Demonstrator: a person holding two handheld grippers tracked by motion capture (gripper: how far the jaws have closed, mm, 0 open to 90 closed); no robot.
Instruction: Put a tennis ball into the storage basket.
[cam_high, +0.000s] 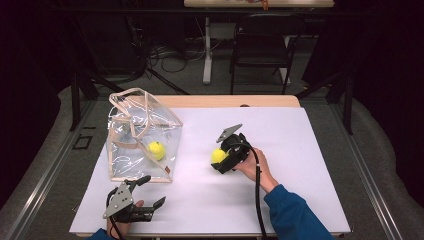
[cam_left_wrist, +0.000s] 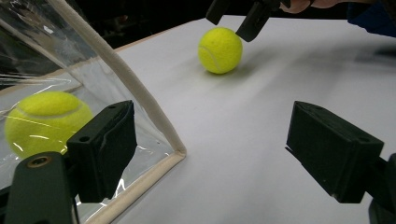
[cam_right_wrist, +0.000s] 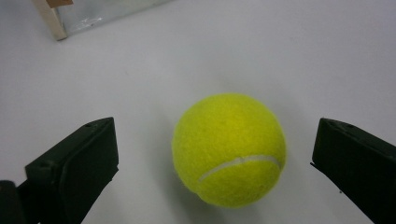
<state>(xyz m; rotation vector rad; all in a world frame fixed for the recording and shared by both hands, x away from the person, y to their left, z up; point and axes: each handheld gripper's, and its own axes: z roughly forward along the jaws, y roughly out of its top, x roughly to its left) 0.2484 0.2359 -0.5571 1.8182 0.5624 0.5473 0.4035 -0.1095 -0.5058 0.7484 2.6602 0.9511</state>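
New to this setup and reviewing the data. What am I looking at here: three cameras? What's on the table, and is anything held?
There is no robot arm. A person holds a two-jaw gripper in each hand and works at a table covered by a white sheet. The high view looks down from above the person's side. The other two cameras ride on the grippers and look along their black jaws.

On the sheet stands a clear plastic bag with pale trim, and one tennis ball inside the bag. A second tennis ball lies loose on the sheet.

The right gripper is at that loose ball: its jaws stand open on either side of it, with gaps showing, so nothing is gripped yet. The left gripper is open too, near the bag's front corner, and holds nothing.
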